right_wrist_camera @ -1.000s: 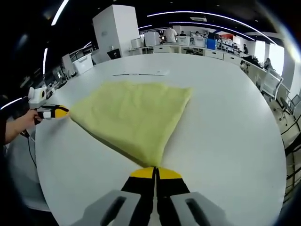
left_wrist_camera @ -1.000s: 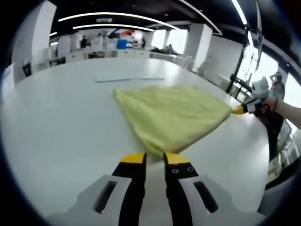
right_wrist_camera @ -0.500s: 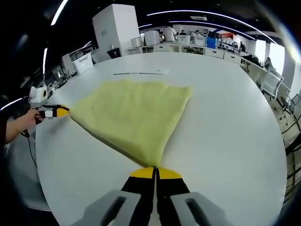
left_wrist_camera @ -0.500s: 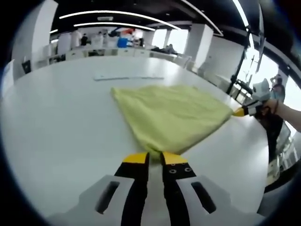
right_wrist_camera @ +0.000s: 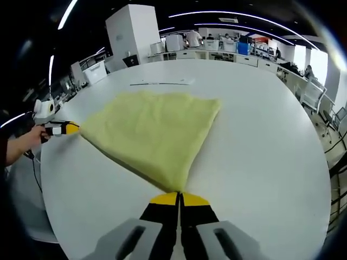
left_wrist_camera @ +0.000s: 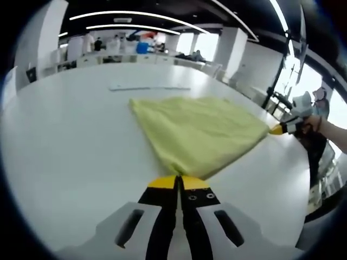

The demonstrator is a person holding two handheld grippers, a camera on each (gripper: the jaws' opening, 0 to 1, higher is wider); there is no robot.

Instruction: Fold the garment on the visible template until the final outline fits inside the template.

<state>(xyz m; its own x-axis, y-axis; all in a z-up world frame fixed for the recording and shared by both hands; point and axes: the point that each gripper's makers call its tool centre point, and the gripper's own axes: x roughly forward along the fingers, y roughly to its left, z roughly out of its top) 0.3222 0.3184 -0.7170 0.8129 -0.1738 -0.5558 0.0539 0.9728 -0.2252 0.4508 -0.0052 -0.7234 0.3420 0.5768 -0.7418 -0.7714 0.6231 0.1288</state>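
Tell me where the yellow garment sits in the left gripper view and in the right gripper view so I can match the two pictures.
Left gripper view: the yellow garment spreads across the centre, one corner at the left gripper.
Right gripper view: it lies centre-left, one corner at the right gripper.
Shared landmark: the thin dark line on the white table, beyond the garment.

A broad white worktop point(right_wrist_camera: 260, 162) fills the foreground. Beyond its far edge runs a row of white desks point(right_wrist_camera: 217, 57) where people stand. A square white pillar point(right_wrist_camera: 133, 32) rises left of those desks. Curved strip lights point(right_wrist_camera: 238, 19) cross the dark ceiling; bright windows point(left_wrist_camera: 301, 76) lie right of the worktop.
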